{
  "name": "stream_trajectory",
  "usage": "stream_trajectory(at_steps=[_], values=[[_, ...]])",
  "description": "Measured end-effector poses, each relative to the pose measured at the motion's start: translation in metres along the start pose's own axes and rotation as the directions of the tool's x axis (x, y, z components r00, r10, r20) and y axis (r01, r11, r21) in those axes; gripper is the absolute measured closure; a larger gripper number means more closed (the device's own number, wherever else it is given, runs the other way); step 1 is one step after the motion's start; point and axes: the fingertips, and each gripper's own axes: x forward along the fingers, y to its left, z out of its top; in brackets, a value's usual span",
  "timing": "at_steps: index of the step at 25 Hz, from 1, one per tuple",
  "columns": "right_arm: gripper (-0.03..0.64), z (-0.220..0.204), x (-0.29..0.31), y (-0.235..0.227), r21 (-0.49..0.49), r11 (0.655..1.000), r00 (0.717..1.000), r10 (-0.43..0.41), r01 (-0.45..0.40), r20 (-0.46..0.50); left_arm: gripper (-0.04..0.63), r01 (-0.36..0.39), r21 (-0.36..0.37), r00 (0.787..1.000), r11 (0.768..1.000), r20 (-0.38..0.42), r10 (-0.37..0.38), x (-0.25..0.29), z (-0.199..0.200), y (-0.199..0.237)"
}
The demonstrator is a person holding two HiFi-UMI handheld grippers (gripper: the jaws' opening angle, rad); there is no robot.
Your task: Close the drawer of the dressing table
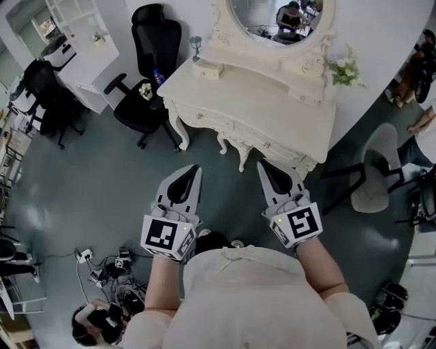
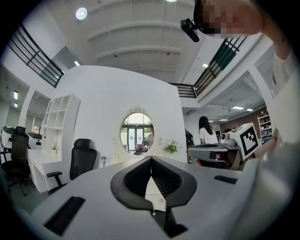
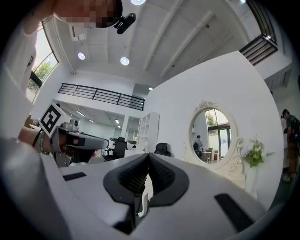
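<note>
Two chairs stand on the grey-green floor (image 1: 82, 198) in the head view: a black office chair (image 1: 146, 75) at ten o'clock from the frame's centre and a pale grey chair (image 1: 375, 170) at three o'clock. A white desk (image 1: 85, 68) sits beyond the black chair. A tangle of cables (image 1: 109, 272) lies at eight o'clock.

The dressing table (image 1: 252, 95) is cream-white with a carved apron and curled legs. It backs onto a white wall at twelve o'clock. An oval mirror (image 1: 272, 17) rises from its top, and a spray of flowers (image 1: 344, 70) stands at its right end. Its drawer fronts (image 1: 202, 116) look flush with the apron, though the head view is too steep to be sure.

The left gripper (image 1: 195, 168) has its jaws pressed together on nothing. It is near the table's front and apart from it, with the table at twelve o'clock. The right gripper (image 1: 261, 164) is likewise closed and empty, its tips just below the apron at twelve o'clock.
</note>
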Motion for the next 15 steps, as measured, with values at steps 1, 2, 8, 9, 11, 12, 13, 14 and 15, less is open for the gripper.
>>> stream_trajectory(at_steps=[1,2,8,9,11,12,13,14,15], values=[[0.614,0.000,0.000,-0.002,0.000,1.000,1.000,-0.004,0.004,0.002,0.578,0.000,0.000,1.000,1.000,-0.001,0.000,0.001,-0.001,-0.001],[0.614,-0.001,-0.001,-0.004,-0.001,1.000,1.000,-0.005,0.005,0.004,0.578,0.001,-0.002,1.000,1.000,-0.003,-0.001,0.003,-0.001,-0.003],[0.611,-0.009,0.002,-0.011,0.007,1.000,1.000,0.011,-0.011,0.003,0.256,-0.110,-0.035,0.994,0.993,0.007,0.110,0.016,-0.005,0.009],[0.611,-0.010,0.004,-0.013,0.011,1.000,1.000,0.012,-0.012,0.001,0.253,-0.121,-0.026,0.993,0.992,-0.004,0.121,0.019,-0.008,0.013],[0.611,-0.012,0.009,-0.018,0.020,1.000,1.000,0.014,-0.014,-0.006,0.252,-0.145,-0.006,0.989,0.989,-0.025,0.144,0.024,-0.011,0.020],[0.611,-0.014,0.013,-0.021,0.023,1.000,1.000,0.015,-0.015,-0.009,0.249,-0.154,-0.001,0.988,0.988,-0.030,0.154,0.027,-0.012,0.024],[0.611,-0.016,0.017,-0.024,0.027,1.000,1.000,0.015,-0.015,-0.013,0.249,-0.161,0.001,0.986,0.987,-0.032,0.161,0.031,-0.012,0.028],[0.611,-0.018,0.021,-0.027,0.030,0.999,1.000,0.015,-0.014,-0.016,0.246,-0.165,0.003,0.986,0.986,-0.034,0.165,0.035,-0.013,0.033],[0.611,-0.020,0.027,-0.030,0.035,0.999,1.000,0.013,-0.012,-0.019,0.241,-0.167,0.006,0.985,0.986,-0.038,0.167,0.039,-0.014,0.037]])
